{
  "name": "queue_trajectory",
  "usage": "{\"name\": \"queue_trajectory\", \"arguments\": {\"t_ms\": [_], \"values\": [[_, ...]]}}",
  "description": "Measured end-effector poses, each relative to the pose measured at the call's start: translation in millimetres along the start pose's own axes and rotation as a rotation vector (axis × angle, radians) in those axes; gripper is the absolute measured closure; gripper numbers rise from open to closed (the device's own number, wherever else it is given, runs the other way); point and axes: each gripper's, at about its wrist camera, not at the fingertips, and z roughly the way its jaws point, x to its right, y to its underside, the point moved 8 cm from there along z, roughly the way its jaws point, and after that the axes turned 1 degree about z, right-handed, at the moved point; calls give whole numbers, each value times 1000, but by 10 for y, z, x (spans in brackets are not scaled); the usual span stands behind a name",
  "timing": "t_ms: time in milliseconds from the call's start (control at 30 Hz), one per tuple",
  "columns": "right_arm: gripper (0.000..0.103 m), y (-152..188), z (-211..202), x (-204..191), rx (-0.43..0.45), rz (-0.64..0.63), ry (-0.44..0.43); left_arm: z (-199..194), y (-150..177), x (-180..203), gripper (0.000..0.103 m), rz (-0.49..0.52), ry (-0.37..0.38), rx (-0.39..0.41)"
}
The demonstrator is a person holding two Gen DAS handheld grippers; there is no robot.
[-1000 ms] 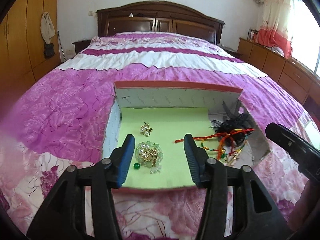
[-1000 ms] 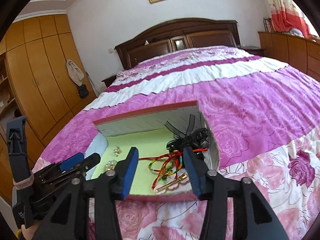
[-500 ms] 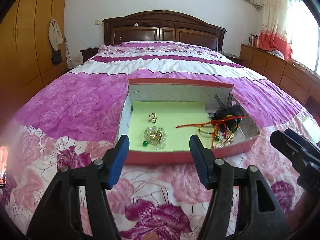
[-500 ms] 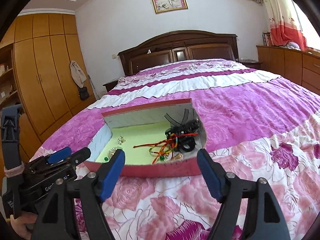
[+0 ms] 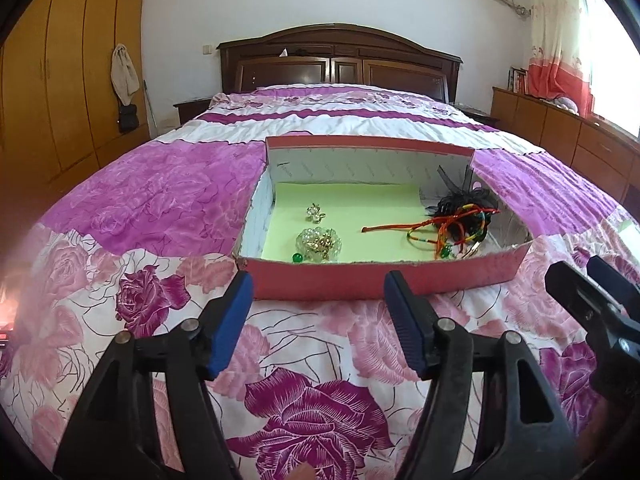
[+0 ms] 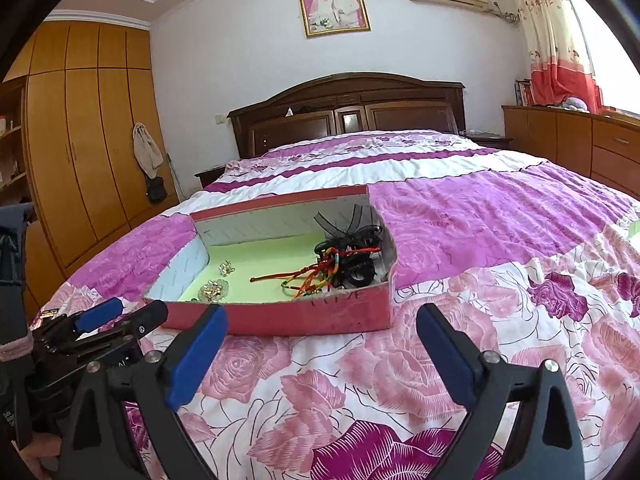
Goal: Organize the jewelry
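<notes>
Covering the whole bed is one pink floral bedspread [image 5: 152,208], bare around one shallow red box [image 5: 384,276]. Box holds, on green lining: one black hair bow [image 5: 460,200], one tangle of coloured cords [image 5: 452,228], one clear bead bracelet [image 5: 318,242], one small earring [image 5: 316,211], one green bead [image 5: 296,257]. Left gripper [image 5: 318,320] and right gripper [image 6: 322,354], jaws just opening, spread and empty, short of the near wall.

Left gripper [image 5: 318,322], right gripper [image 6: 322,354]: black frames, blue ribbed jaws, silver rivets; pink cuff [image 6: 14,350], possibly sleeve.
</notes>
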Motion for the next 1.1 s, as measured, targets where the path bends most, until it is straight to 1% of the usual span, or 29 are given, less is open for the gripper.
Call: {"name": "queue_trajectory", "arguments": {"t_ms": [400, 1100], "values": [[5, 87, 24, -19, 0, -16, 16, 27, 76, -3, 41, -4, -9, -6], [5, 111, 30, -14, -5, -11, 17, 21, 74, -6, 41, -5, -7, 1]]}}
